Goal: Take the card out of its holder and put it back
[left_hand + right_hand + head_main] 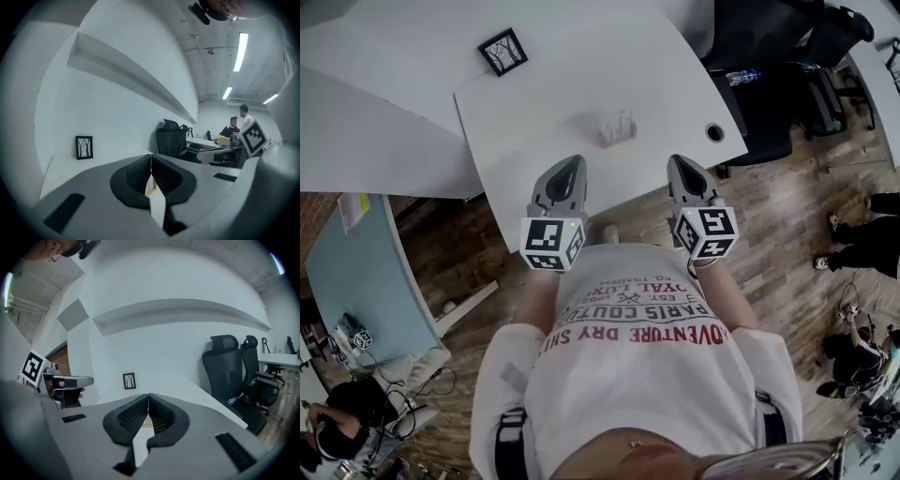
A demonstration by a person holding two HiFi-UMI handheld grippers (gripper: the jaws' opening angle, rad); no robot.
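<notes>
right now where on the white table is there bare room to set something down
Widest bare patch: white table between picture frame and card holder. Another strip: holder to near edge. Tighter at right, by the round hole and office chairs.

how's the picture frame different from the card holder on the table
The frame is black and stands out; the holder is pale and nearly blends into the table. The frame sits far back at the left; the holder sits nearer, toward the middle. Both stand on the same white table.
</notes>
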